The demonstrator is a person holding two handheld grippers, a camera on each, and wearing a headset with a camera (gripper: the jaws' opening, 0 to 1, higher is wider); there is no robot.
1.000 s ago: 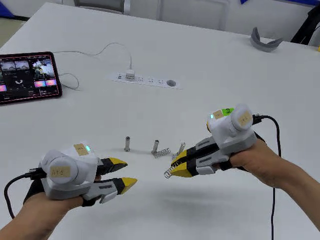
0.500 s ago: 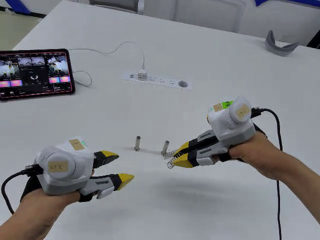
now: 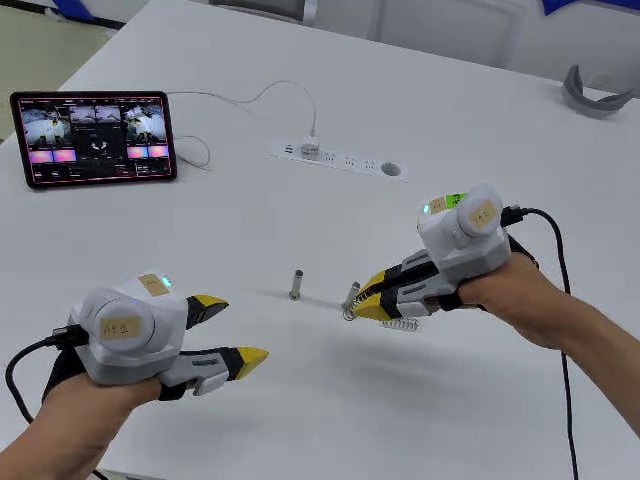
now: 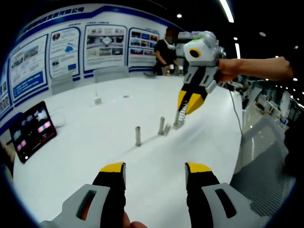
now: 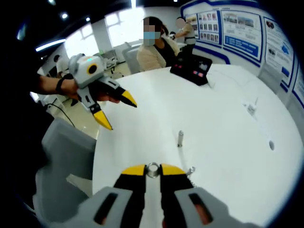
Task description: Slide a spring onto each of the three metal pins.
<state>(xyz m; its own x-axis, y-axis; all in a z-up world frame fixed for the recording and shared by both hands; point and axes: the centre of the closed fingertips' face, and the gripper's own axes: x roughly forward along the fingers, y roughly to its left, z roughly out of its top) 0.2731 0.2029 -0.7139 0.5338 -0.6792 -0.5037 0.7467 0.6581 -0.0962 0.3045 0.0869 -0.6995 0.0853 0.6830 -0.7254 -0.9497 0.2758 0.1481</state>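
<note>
While the right gripper [image 3: 365, 303] is clamping a spring [image 4: 181, 115] between its closed yellow tips, the spring is hanging down from them towards the white table [image 3: 200, 230]. Its lower end is sitting just beside the middle pin [image 3: 351, 294]; whether it is over a pin cannot be told. The left pin [image 3: 296, 284] is standing upright and bare, a little apart from the middle one. A loose spring [image 3: 400, 324] is lying on the table under the right gripper. The left gripper [image 3: 238, 328] is hovering nearer the person with its jaws apart and nothing between them, well apart from the pins. A lit tablet [image 3: 95, 135] and a power strip [image 3: 340, 160] are lying farther back.
</note>
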